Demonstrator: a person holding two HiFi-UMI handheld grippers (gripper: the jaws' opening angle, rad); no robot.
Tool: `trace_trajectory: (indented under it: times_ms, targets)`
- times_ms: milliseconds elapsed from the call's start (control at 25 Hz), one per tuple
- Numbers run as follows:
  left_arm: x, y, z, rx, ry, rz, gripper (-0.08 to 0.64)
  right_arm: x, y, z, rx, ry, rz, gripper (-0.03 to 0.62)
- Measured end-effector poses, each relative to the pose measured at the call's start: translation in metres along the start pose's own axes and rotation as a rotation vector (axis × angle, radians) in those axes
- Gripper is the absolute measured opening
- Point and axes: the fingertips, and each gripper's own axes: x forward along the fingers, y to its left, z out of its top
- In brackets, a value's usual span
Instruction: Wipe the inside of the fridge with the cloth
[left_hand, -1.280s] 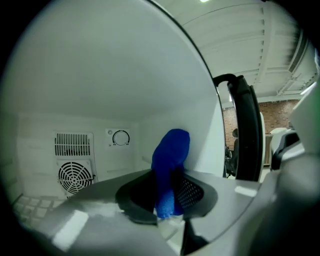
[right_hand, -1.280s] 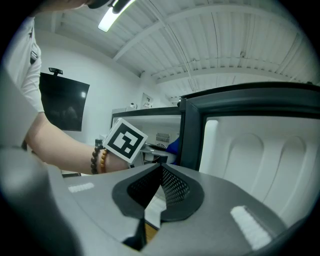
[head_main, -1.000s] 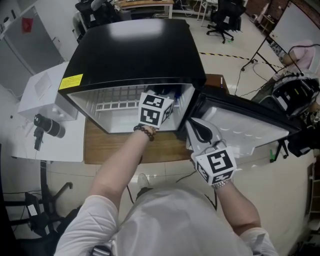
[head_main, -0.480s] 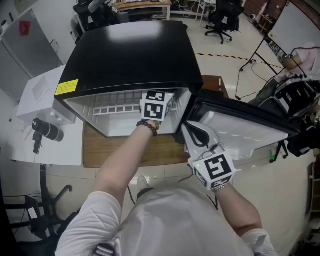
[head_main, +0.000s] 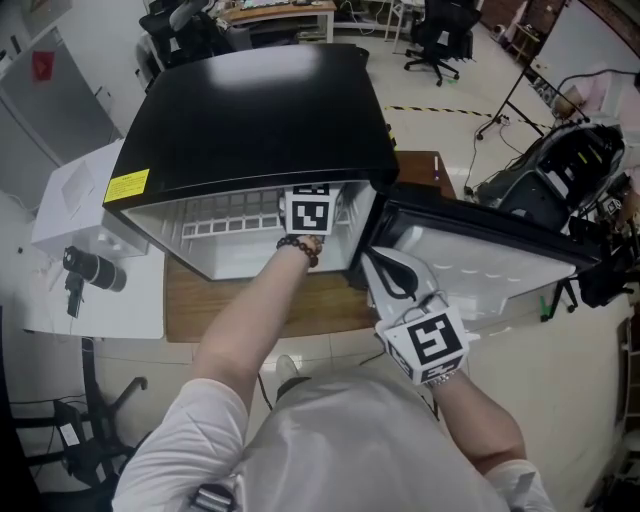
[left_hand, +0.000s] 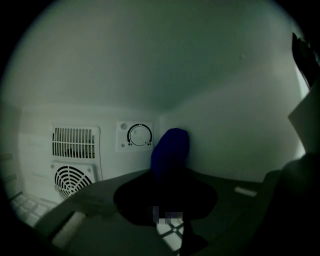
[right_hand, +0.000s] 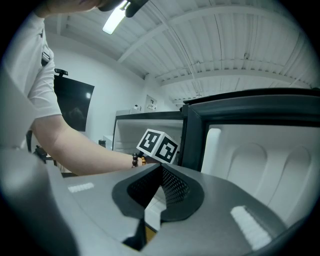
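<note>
The left arm is stretched forward and a little right, wrist with a bead bracelet (head_main: 300, 246) at the mouth of the fridge (head_main: 260, 110), and the left gripper (left_hand: 167, 172) is deep inside. Its jaws are clamped on a blue cloth (left_hand: 170, 149). The right arm is bent close to the body. The right gripper (head_main: 372, 260) is low by the near edge of the open door (head_main: 480, 250), which swings out to the right, and its jaws are pressed together with nothing between them.

The cloth stands up from the jaws as a bunched lump, long axis upright, its rounded top aimed at the far right corner of the fridge where the back wall meets the right wall. It sits just right of the dial (left_hand: 138, 135); I can't tell whether it touches either wall. Left of the dial are a slotted vent (left_hand: 75, 142) and a round fan grille (left_hand: 72, 180) below it.

The fridge is black outside and white inside, with a yellow sticker (head_main: 127, 185) on its top left edge, and it sits on a wooden table (head_main: 220, 300). A white box (head_main: 75, 200) stands to the left. The floor (head_main: 450, 120) is pale tile, with office chairs (head_main: 440, 35) at the far end.
</note>
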Motion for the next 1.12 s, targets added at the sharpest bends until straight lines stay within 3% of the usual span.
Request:
trace_trajectory:
  times_ms: [640,1120]
  targets:
    - [-0.011,0.011,0.000,-0.049,-0.020,0.046,0.071,-0.012,0.002,0.003,0.005,-0.007,-0.025,0.003]
    - [-0.077,0.019,0.001,-0.029,-0.042,0.069,0.071,-0.017,0.029,0.004,0.015,-0.013,0.055,0.008]
